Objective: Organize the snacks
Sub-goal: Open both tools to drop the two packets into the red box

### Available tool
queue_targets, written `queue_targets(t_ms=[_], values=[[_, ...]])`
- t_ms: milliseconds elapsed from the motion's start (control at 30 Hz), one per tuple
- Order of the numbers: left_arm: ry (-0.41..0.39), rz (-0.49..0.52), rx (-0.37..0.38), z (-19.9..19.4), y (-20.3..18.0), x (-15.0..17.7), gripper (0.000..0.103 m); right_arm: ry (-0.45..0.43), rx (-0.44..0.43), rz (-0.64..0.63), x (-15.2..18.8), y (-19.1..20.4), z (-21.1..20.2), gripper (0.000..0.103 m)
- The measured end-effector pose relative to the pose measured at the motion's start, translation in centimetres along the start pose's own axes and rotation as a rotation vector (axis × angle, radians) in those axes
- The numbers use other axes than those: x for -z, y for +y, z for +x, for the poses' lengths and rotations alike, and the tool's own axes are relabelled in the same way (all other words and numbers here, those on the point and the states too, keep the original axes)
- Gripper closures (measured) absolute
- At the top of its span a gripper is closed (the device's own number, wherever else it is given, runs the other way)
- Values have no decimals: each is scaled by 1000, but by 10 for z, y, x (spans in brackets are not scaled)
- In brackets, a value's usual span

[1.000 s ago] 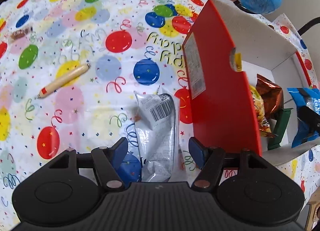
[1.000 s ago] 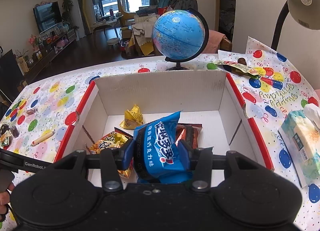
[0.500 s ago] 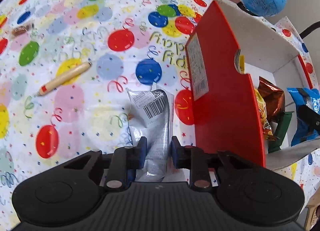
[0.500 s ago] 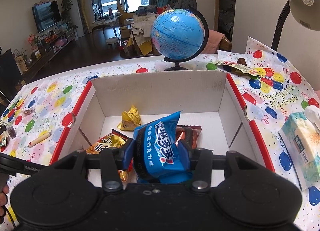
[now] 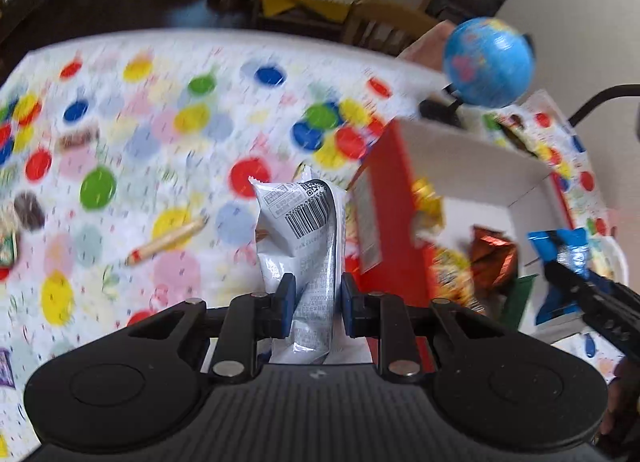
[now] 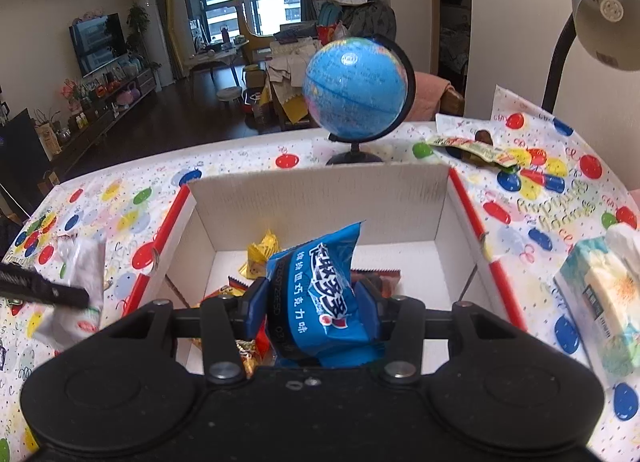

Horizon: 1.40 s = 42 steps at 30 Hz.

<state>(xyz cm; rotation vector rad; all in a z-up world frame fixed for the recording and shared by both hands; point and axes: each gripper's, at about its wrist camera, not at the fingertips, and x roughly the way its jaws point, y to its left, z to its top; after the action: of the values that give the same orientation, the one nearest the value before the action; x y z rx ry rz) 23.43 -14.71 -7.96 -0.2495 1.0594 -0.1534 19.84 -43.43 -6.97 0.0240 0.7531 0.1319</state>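
Observation:
My left gripper (image 5: 316,308) is shut on a silver snack packet (image 5: 304,230) with a barcode, held up off the balloon-print tablecloth, left of the red-and-white box (image 5: 384,206). My right gripper (image 6: 314,312) is shut on a blue snack packet (image 6: 320,286) above the near part of the box (image 6: 320,190). In the box lie a yellow wrapper (image 6: 262,252), an orange-brown packet (image 5: 490,258) and other snacks. In the right wrist view the silver packet (image 6: 80,274) and a finger of the left gripper show at the left edge.
A sausage stick (image 5: 168,242) and small wrapped sweets (image 5: 76,138) lie on the cloth to the left. A blue globe (image 6: 354,90) stands behind the box. A tissue pack (image 6: 600,294) and a desk lamp (image 6: 600,10) are on the right.
The left gripper closed on the silver packet and lifted it off the cloth, tilting its view upward. The right gripper kept still with the blue packet.

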Motion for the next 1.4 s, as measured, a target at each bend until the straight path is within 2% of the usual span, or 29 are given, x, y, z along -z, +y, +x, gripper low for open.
queue_targets(t_ms=[300, 733, 1167, 1400], values=[[-64, 129, 83, -22, -58, -17, 81, -33, 33, 8, -9, -28, -19, 57], [-11, 341, 136, 21, -135, -19, 80, 3, 59, 15, 1, -57, -16, 57], [97, 353, 58, 70, -139, -18, 80, 70, 45, 59, 14, -58, 15, 57], [104, 358, 52, 75, -139, -15, 78, 105, 48, 68, 22, -57, 25, 56]])
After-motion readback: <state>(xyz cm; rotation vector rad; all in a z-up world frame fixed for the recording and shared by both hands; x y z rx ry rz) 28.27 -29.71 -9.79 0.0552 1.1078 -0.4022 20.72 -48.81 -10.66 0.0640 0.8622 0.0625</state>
